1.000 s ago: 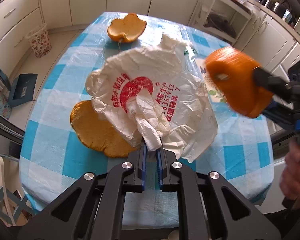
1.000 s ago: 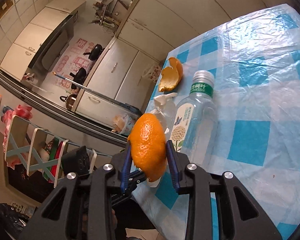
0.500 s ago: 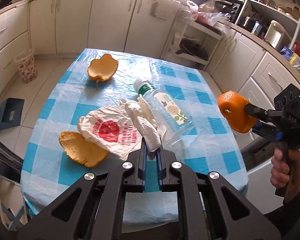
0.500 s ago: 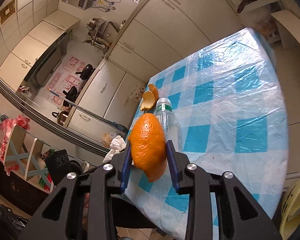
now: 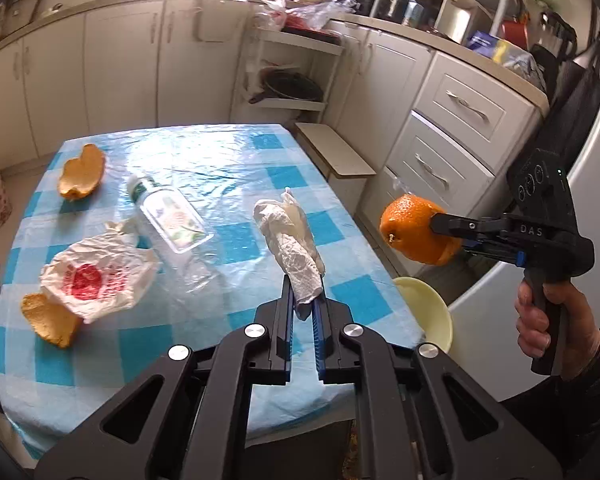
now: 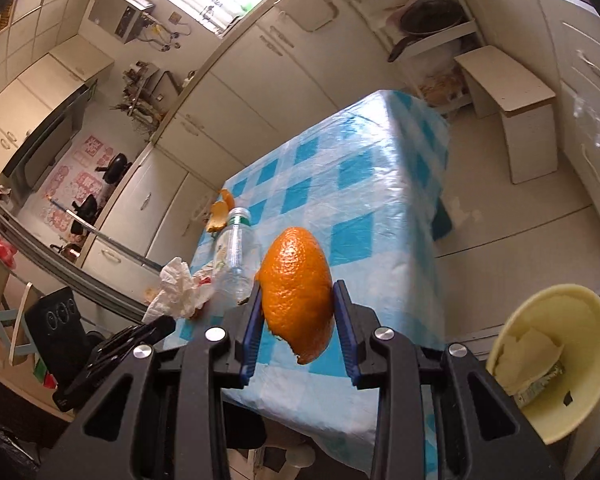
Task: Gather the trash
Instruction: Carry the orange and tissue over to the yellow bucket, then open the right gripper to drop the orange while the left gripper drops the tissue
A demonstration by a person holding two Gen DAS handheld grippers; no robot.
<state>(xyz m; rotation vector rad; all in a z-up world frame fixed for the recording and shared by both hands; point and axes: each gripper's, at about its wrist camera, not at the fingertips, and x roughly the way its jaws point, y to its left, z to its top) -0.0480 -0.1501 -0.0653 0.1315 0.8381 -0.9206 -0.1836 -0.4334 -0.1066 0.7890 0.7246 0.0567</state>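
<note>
We held the left claw [image 5: 303, 300] clamped on a crumpled white tissue [image 5: 290, 236], which stood up out of the jaws above the near right part of the surface [image 5: 228, 344], clear of the blue-checked cloth. Our right claw [image 6: 296, 312] gripped a large piece of orange peel [image 6: 296, 292] between its blue pads, held in the air past the right edge of the surface; in the left wrist view the same peel [image 5: 418, 230] hung beyond that edge, with our right hand [image 5: 548, 320] wrapped round the handle. Just off the near right corner, low beside the surface, stood a pale yellow bin [image 6: 556, 364] with scraps of paper and a wrapper lying inside. On the surface, near the left edge, lay a crumpled white plastic bag [image 5: 96, 278] with red print, partly covering a piece of orange peel [image 5: 48, 320] at the near left. Just beyond the bag a clear plastic bottle [image 5: 166, 214] lay on its side, its cap pointing toward the far left corner. Farthest, close to that far left corner, rested another curled piece of peel [image 5: 80, 172].
</note>
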